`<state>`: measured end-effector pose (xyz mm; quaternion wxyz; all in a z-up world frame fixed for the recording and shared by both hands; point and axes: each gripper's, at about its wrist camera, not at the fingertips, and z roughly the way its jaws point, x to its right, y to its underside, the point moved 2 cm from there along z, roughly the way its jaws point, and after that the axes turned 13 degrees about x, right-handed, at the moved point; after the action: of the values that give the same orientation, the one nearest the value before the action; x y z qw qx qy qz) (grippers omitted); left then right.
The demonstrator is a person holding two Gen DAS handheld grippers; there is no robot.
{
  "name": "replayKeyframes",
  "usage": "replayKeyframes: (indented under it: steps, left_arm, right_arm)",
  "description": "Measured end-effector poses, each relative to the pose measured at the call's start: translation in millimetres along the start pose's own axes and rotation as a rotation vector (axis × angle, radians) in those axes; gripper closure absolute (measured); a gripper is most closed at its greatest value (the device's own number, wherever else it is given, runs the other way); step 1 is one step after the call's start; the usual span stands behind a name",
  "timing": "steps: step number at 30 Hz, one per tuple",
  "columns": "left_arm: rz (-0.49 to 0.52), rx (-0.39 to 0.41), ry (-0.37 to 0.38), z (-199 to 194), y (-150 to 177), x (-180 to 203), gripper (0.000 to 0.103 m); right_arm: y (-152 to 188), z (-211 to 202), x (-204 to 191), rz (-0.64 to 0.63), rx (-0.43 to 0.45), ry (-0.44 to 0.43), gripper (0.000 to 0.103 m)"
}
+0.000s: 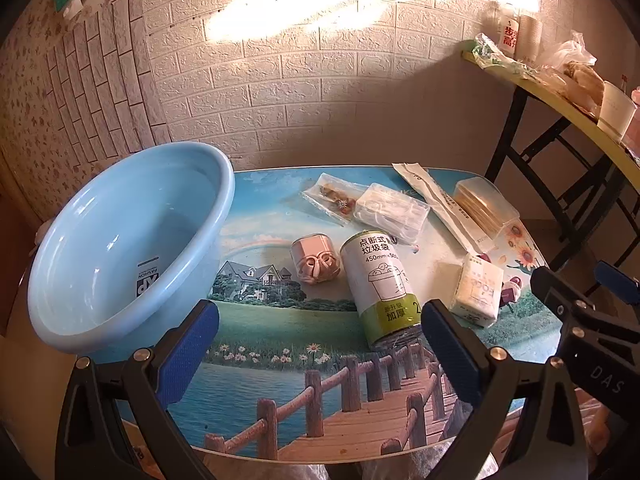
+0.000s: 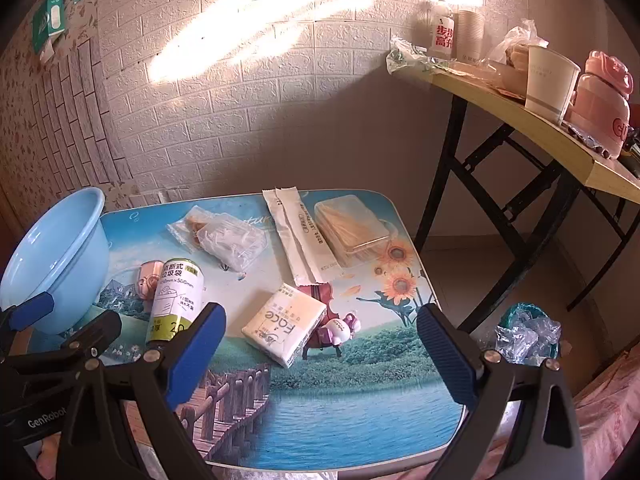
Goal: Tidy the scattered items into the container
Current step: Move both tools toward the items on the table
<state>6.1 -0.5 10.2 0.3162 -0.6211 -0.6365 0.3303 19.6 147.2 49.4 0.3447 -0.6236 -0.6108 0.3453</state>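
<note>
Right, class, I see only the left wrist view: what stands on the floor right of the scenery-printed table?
Observer: A teal bin stuffed with crumpled clear plastic.
Operator: Is the right gripper holding anything?
Observer: No, its jaws are wide open with nothing between them.
Operator: What's beside the white paper cup on the side table?
Observer: A pink lidded bottle, standing upright.

We see a glossy, smooth plastic basin (image 1: 120, 240) in pale blue. The table top (image 2: 340, 408) carries a slick printed landscape with a slight sheen. The bag roll (image 1: 382, 284) wears a matt paper label, the tissue pack (image 2: 286, 326) a shiny film wrapper (lightly crinkled). Both grippers' pads (image 1: 186, 354) look like ribbed blue rubber.
</note>
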Motion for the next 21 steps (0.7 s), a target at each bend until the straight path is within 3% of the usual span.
replayKeyframes:
  steps: [3,9,21]
  left_arm:
    - [0.0,-0.007,0.002,1.0,1.3,0.6,0.001]
    - [0.0,-0.021,0.005,3.6,3.8,1.8,0.001]
    - [0.012,-0.026,0.02,3.8,3.8,6.9,0.001]
  right_arm:
    - [2.8,2.6,0.1,-0.017,-0.014,0.034,0.006]
    - [11.2,7.7,3.5,0.042,-0.059,-0.048,0.006]
    - [12.6,12.2,6.9,0.03,-0.067,-0.043,0.006]
